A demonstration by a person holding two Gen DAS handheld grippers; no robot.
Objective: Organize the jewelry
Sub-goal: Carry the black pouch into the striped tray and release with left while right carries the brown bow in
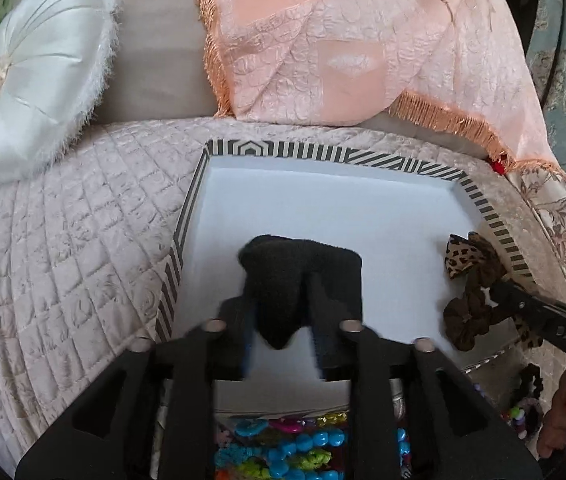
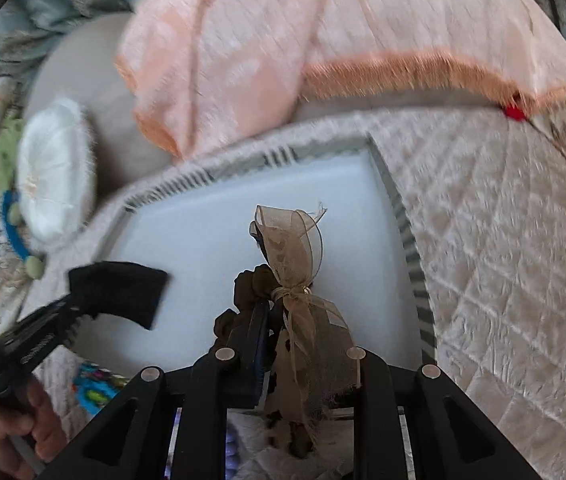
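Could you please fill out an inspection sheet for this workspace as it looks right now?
Surface: quilted bedspread under a white tray with a striped rim.
Job's things: black fabric piece and brown leopard scrunchie with sheer ribbon, both held over the tray; colourful beads at the near edge.
Clutter: black scrunchie beside the tray.
Grippers: left gripper shut on the black fabric piece; right gripper shut on the scrunchie.
Cables: nothing seen.
Surroundings: round white cushion, fringed peach throw.
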